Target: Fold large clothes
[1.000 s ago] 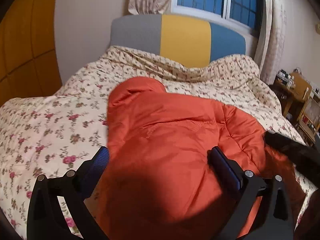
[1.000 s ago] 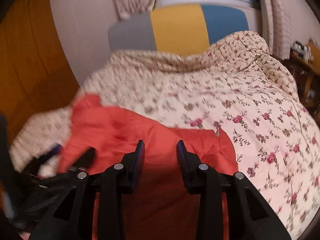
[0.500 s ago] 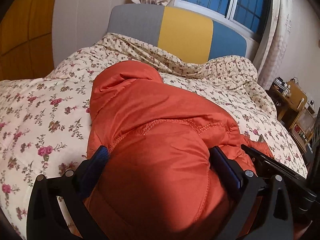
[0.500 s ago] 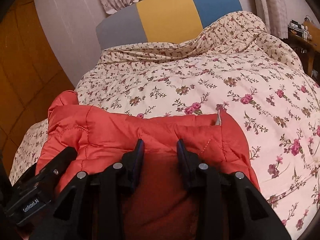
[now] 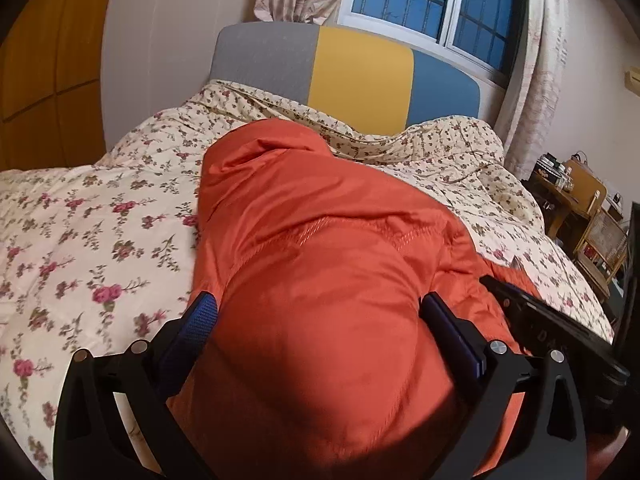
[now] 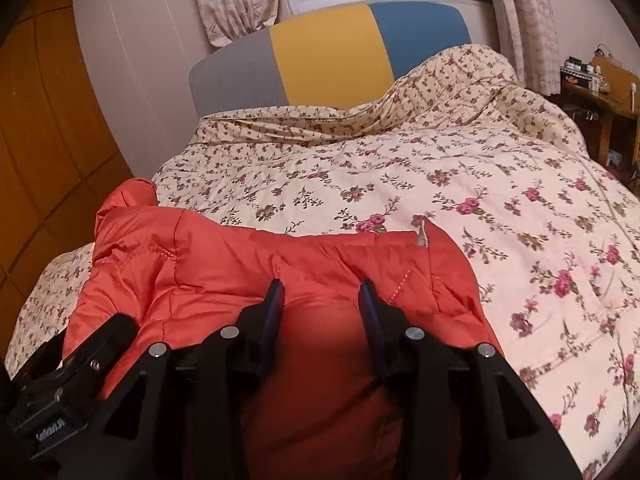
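Floral quilt (image 6: 460, 184) bed. Left gripper (image 5: 316, 312) clenched on puffy orange jacket (image 5: 320, 240); right gripper (image 6: 320, 292) opening, jacket between jaws. Risk: slick fold springs open.

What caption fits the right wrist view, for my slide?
Right gripper, jaws opening around a fold of orange jacket on the floral quilt.

An orange-red quilted jacket (image 5: 320, 280) fills the lower middle of the frame, on a cream bedspread (image 6: 460, 200) patterned with small pink roses and green-brown sprigs. At the upper middle, the headboard (image 5: 360, 72) runs in grey, yellow and blue panels. The black gripper fingers carry blue pads (image 5: 192, 332).
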{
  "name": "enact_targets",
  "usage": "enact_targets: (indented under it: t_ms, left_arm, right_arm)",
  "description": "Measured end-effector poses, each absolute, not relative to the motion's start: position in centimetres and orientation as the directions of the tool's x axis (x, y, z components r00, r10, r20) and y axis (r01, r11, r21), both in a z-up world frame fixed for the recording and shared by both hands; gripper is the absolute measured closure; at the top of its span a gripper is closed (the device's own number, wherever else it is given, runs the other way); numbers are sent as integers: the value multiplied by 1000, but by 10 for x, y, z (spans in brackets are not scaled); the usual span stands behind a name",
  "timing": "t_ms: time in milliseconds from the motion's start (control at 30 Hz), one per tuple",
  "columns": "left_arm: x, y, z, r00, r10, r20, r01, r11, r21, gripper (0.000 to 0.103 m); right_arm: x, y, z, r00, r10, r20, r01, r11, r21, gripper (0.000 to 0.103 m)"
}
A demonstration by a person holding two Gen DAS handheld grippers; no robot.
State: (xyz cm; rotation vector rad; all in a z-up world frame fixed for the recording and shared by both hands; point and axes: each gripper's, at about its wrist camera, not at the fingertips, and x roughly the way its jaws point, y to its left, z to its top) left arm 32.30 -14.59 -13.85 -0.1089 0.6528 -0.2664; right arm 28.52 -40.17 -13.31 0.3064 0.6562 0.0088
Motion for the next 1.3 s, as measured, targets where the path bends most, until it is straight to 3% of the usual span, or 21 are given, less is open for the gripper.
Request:
enact_targets:
  t_ms: [233, 600, 767, 1300]
  left_arm:
    - [305, -138, -129, 741, -312, -594, 249, 950, -188, 3]
    - [285, -131, -138, 754, -314, -577, 240, 949, -203, 3]
    - [278, -123, -134, 723, -329, -607, 231, 944, -236, 3]
    - [247, -83, -132, 657, -387, -648, 264, 922, -282, 3]
  right_arm:
    - [243, -399, -123, 845, 63, -532, 97, 959, 267, 44]
    - [234, -391, -125, 828, 10, -560, 120, 974, 194, 43]
    - [221, -389, -113, 814, -33, -580, 153, 975, 159, 32]
    - [177, -399, -96, 774, -7, -634, 207, 948, 242, 17]
